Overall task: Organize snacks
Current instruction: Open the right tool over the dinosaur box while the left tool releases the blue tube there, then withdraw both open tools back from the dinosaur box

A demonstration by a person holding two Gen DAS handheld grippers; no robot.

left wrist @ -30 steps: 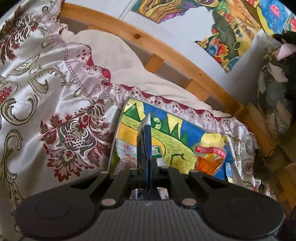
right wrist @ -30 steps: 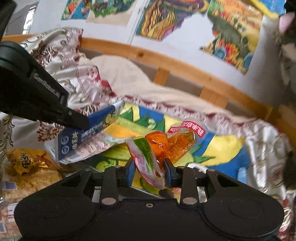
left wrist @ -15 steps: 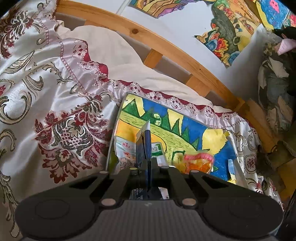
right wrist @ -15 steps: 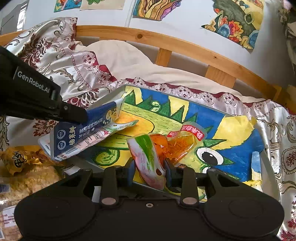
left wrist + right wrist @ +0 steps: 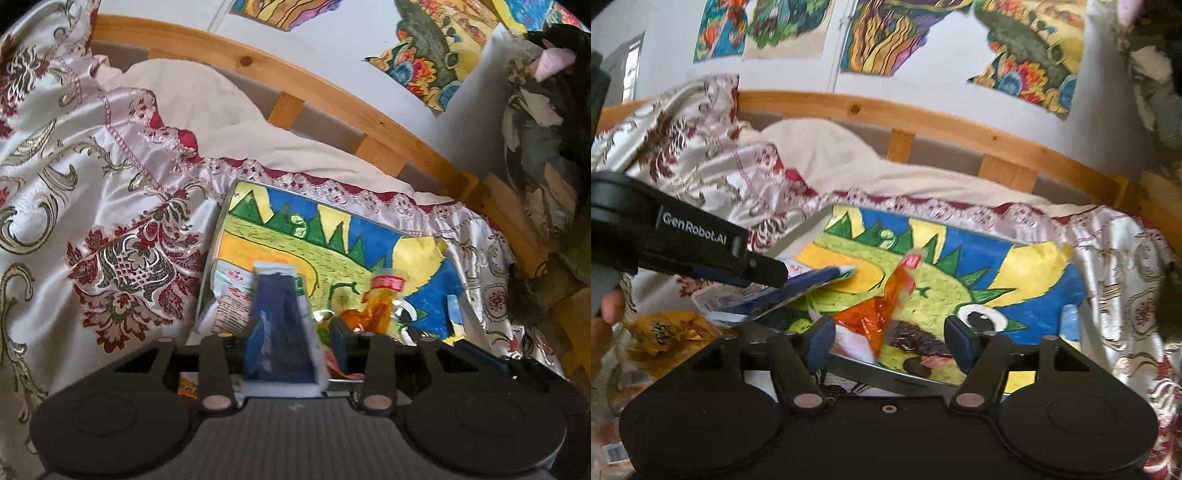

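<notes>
Both our grippers are over the near-left part of the dinosaur-painted tray (image 5: 1027, 258), which sits on the bed.

Left gripper (image 5: 286, 334): fingers spread. The blue snack packet (image 5: 282, 332) lies in the gap between them, long axis running straight away from the palm toward the tray, far end over the tray's near-left area. In the right wrist view the same packet sticks out past the left fingertip, nearly flat and pointing right, tip over the yellow patch. It's motion-blurred, so we can't tell if either finger touches it. Our judgement: released or slipping out.

Right gripper (image 5: 892, 341): fingers wide apart, gripping nothing. The orange snack bag (image 5: 882, 306) sits just ahead of the left finger, long axis up and slightly right, red label at the top, white and green end down near the tray's front rim. It looks to be resting in the tray, apart from the right finger.

Whichever bag we go for next, it lies dead ahead of its own gripper: blue is the left's, orange the right's.

Looks:
- Blue packet: flat foil sachet, dark blue, white sealed edges. A white printed wrapper (image 5: 231, 295) sits under it.
- Orange bag: crinkly clear film, orange contents.
- Yellow snack pack (image 5: 666, 330): on the bed left of the tray, not yet in.
</notes>
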